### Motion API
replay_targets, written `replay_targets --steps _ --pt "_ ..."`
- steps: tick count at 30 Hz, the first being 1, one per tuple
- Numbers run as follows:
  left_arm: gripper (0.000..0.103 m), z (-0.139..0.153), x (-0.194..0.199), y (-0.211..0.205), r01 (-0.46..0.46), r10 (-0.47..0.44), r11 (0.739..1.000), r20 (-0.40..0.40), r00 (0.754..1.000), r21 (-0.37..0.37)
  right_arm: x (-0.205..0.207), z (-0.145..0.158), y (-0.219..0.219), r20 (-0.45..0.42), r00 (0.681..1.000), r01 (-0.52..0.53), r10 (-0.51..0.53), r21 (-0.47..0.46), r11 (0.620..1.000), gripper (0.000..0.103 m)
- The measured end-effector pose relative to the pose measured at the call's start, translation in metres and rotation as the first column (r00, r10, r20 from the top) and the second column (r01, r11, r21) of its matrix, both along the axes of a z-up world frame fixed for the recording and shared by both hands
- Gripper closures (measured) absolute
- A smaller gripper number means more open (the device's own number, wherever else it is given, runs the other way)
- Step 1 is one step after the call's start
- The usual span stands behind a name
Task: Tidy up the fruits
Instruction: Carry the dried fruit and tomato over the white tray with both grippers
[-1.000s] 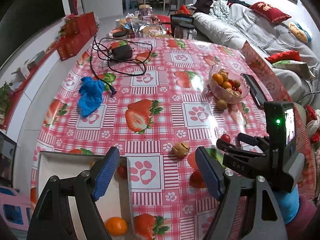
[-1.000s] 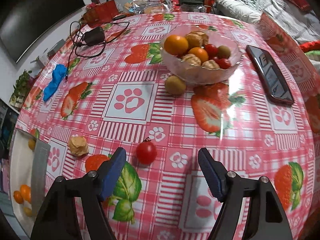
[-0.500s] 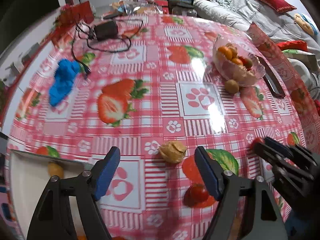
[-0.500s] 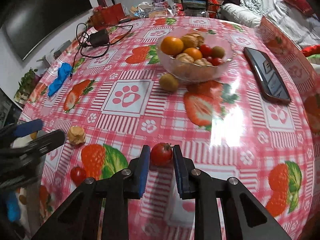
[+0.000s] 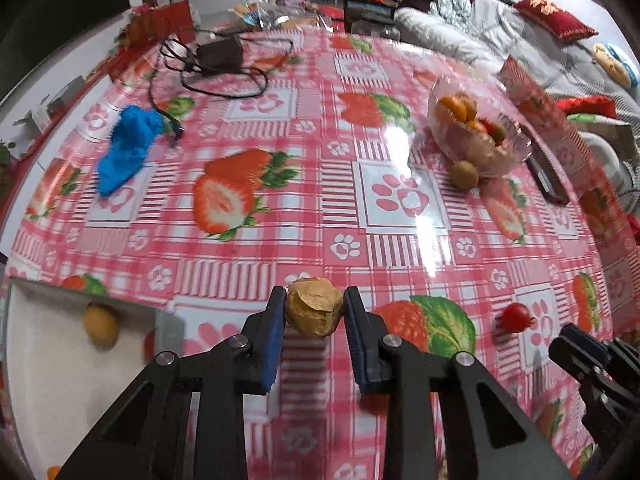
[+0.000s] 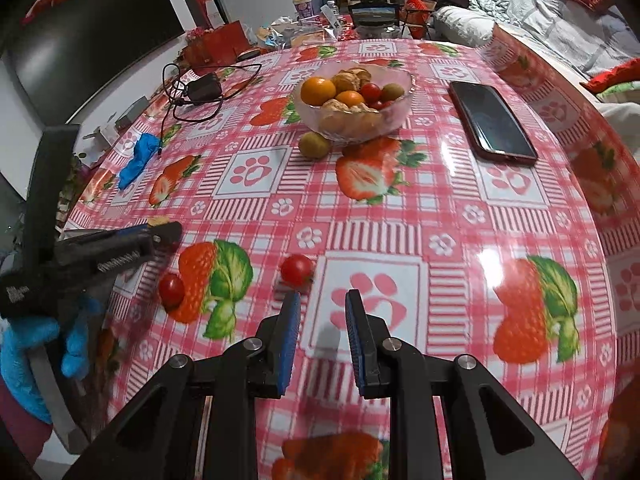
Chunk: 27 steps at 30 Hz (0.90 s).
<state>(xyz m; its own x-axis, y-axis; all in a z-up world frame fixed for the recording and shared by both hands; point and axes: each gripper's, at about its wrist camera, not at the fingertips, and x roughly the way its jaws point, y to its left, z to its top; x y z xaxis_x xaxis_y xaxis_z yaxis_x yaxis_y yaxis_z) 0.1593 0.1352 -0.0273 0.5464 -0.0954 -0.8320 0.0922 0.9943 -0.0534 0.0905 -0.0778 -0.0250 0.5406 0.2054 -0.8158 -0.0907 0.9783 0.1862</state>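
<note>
My left gripper (image 5: 314,314) is shut on a tan walnut (image 5: 315,312), just right of the white tray (image 5: 52,376), which holds a yellowish fruit (image 5: 100,326). My right gripper (image 6: 322,306) is narrowly open and empty; a cherry tomato (image 6: 297,269) lies on the table just ahead of its left fingertip. A second cherry tomato (image 6: 171,289) lies further left. The glass fruit bowl (image 6: 354,100) holds oranges, walnuts and tomatoes, with a greenish fruit (image 6: 315,145) beside it. The right gripper also shows in the left wrist view (image 5: 576,354), near a tomato (image 5: 515,317).
A phone (image 6: 490,122) lies right of the bowl. A blue cloth (image 5: 128,148) and a black charger with cable (image 5: 220,54) lie at the far left of the table. A sofa with cushions (image 5: 560,24) stands beyond the right edge.
My left gripper has moved forward and closed on the walnut. My right gripper has let go of the cherry tomato, which now lies on the table ahead of it.
</note>
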Motion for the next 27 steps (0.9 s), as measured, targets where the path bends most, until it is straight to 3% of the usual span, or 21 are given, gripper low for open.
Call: replay_targets --steps 6,7,9,12,18,20,22,24,27 --pt "0.071 0.014 -0.041 0.008 0.009 -0.009 1.000 0.030 1.000 -0.018 -0.002 -0.004 -0.001 -0.034 0.999 -0.028 0.030 0.046 0.999 0.076" --pt "0.071 0.015 -0.049 0.009 0.013 -0.013 1.000 0.033 0.999 -0.023 0.000 -0.005 0.000 -0.041 0.999 -0.033 0.035 0.049 0.998 0.072" --pt "0.071 0.015 -0.067 0.008 0.026 -0.025 0.999 0.037 0.999 -0.030 0.004 -0.008 0.007 -0.033 0.999 -0.035 0.036 0.034 0.999 0.038" --pt "0.071 0.014 -0.088 0.007 0.039 -0.038 0.999 0.036 0.999 -0.031 0.009 -0.013 0.021 -0.023 0.997 -0.068 0.068 0.009 0.998 0.038" --pt "0.071 0.007 -0.114 0.014 0.031 -0.030 0.998 0.007 1.000 -0.063 0.027 -0.021 0.053 -0.010 0.994 -0.112 0.112 -0.036 0.993 0.040" --pt "0.071 0.005 -0.120 0.017 0.020 -0.020 0.997 0.001 1.000 -0.072 0.029 -0.023 0.063 -0.004 0.991 -0.131 0.131 -0.079 0.988 0.052" --pt "0.071 0.004 -0.124 0.019 0.018 -0.018 0.997 0.004 1.000 -0.069 0.026 -0.024 0.073 -0.005 0.988 -0.153 0.154 -0.139 0.978 0.077" --pt "0.071 0.003 -0.128 0.019 0.017 -0.016 0.998 0.008 1.000 -0.059 0.022 -0.024 0.075 -0.007 0.987 -0.159 0.160 -0.153 0.975 0.079" --pt "0.071 0.004 -0.135 0.022 0.015 -0.015 0.997 0.008 1.000 -0.070 0.016 -0.021 0.062 -0.011 0.991 -0.134 0.134 -0.084 0.987 0.079"
